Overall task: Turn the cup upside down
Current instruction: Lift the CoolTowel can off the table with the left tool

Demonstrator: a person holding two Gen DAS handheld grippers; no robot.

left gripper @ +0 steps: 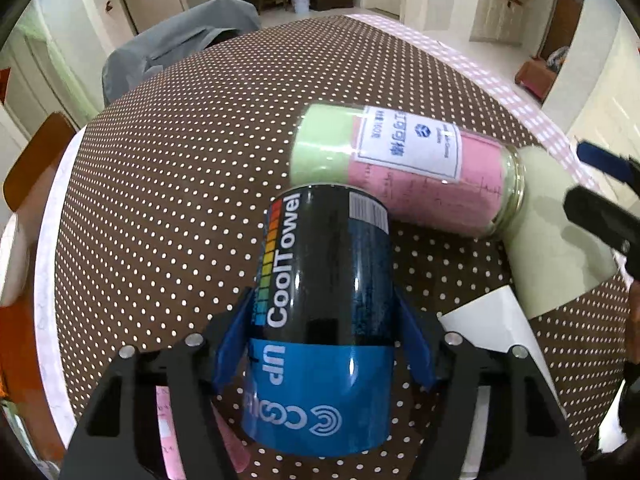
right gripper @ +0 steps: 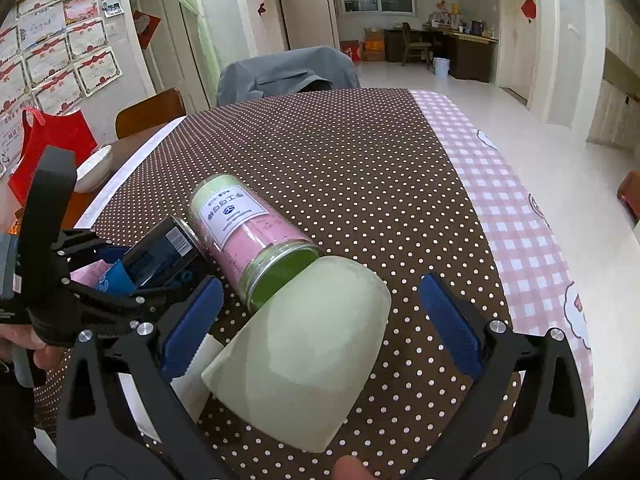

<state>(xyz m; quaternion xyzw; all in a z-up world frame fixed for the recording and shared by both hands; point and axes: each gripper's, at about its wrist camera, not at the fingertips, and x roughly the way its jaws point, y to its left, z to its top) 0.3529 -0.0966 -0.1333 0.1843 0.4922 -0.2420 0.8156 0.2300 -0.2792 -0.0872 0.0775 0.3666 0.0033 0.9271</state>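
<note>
So far, we judge the flip has barely begun, or perhaps half of it is done: the pale green cup (right gripper: 304, 344) lies on its side on the dotted table (right gripper: 360, 152), neither upright nor mouth down.

Starting at the left, our left gripper (left gripper: 320, 344) is clenched around a black and blue canister (left gripper: 324, 320) printed "CoolTowel", its blue pads pressed to either flank. The canister is tilted and reaches forward out of the jaws; whether anything is inside it we cannot tell, since its wall is opaque. Just beyond its far end lies a glass jar (left gripper: 404, 168) on its side, touching or nearly touching the canister. The jar holds rolled sheets, green at its closed end and pink along the middle, under a white label.

Moving right, the jar's mouth points at the cup, and the two seem to touch there. The cup sits between the fingers of our right gripper (right gripper: 320, 320), its wider open rim nearest the wrist and its closed base toward the jar. Those jaws stand spread wide, with a gap at each side of the cup, so nothing is grasped. We cannot see inside the cup. White paper (right gripper: 200, 372) lies beneath its left edge.

What is left, in our view: close on the cup, lift, turn it and set it rim down.
</note>
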